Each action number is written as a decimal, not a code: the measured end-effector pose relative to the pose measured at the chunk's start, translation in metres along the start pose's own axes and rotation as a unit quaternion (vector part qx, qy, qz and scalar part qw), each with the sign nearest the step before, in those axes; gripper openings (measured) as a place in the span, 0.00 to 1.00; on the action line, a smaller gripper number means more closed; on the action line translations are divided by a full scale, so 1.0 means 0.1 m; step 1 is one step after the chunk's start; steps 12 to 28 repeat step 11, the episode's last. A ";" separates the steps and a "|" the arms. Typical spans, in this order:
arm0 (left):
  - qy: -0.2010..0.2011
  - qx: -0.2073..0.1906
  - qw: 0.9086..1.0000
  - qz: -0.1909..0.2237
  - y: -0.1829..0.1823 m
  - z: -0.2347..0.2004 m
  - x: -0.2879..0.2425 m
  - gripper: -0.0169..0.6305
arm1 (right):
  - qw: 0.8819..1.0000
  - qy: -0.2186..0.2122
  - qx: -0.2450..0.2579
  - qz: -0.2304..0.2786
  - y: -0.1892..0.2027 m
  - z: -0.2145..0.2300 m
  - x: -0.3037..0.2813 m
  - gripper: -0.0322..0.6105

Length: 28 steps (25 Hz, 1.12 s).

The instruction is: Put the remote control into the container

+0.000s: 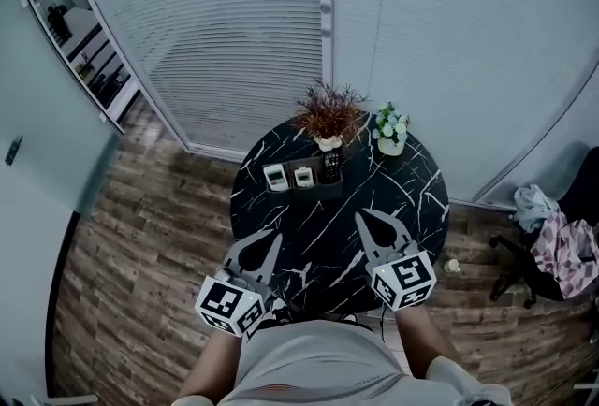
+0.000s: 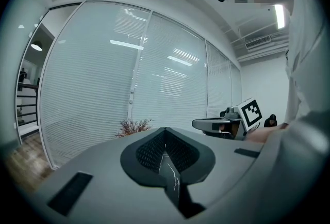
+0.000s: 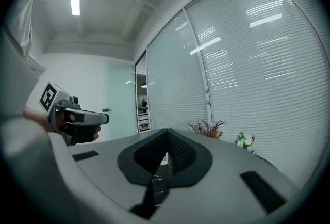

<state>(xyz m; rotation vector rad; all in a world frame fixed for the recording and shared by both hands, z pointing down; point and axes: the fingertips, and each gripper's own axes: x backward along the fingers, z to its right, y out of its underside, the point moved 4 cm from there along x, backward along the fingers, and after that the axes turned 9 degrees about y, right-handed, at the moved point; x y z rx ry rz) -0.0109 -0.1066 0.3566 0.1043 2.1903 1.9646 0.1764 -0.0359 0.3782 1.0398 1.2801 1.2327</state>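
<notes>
**While both hand-held grippers wait shut, the remotes lie at the counter's far edge**

Since nothing is held yet, the question is how the remote should be taken. The left hand-held gripper (image 1: 272, 239) hovers over the near left edge of the round, dark-veined counter (image 1: 412, 208). Its jaws are pressed together with nothing between them.

Towards the far edge sits a low dark container (image 1: 318, 191). At its left end is a white remote (image 1: 275, 177), with a second white remote (image 1: 303, 176) just beside it. A dark remote (image 1: 330, 166) stands at its right end. All three look to be in or against the container. The head view is too small to tell which of them, if any, still lies outside it.

A remote of this kind is probably light, stiff and smooth-shelled, so it is not fragile but could slide out of a shallow pinch. The surest hold is likely across its two long sides near mid-length, below the screen and off the buttons, with the pads well down the sides.

Behind the container, a dried plant (image 1: 328, 112) crowds the approach from above. A small pot of white flowers (image 1: 389, 129) stands by the far right edge. The right hand-held gripper (image 1: 365, 219) hangs over the near right part of the counter, its jaws also closed on nothing. Either gripper must open its jaws before it reaches in.
</notes>
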 end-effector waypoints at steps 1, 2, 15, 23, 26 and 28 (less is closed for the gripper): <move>0.001 0.000 1.000 0.000 0.00 0.00 0.00 0.04 | 1.000 -0.002 -0.001 0.001 0.00 -0.01 0.01 0.07; 0.003 0.000 1.000 0.000 0.00 0.00 -0.01 0.04 | 1.000 -0.004 -0.001 0.002 -0.01 -0.02 0.01 0.07; 0.009 0.004 1.000 0.001 0.04 0.01 0.01 0.04 | 1.000 -0.003 0.001 -0.003 0.01 -0.05 0.04 0.07; 0.009 0.004 1.000 0.001 0.04 0.01 0.01 0.04 | 1.000 -0.003 0.001 -0.003 0.01 -0.05 0.04 0.07; 0.009 0.004 1.000 0.001 0.04 0.01 0.01 0.04 | 1.000 -0.003 0.001 -0.003 0.01 -0.05 0.04 0.07; 0.009 0.004 1.000 0.001 0.04 0.01 0.01 0.04 | 1.000 -0.003 0.001 -0.003 0.01 -0.05 0.04 0.07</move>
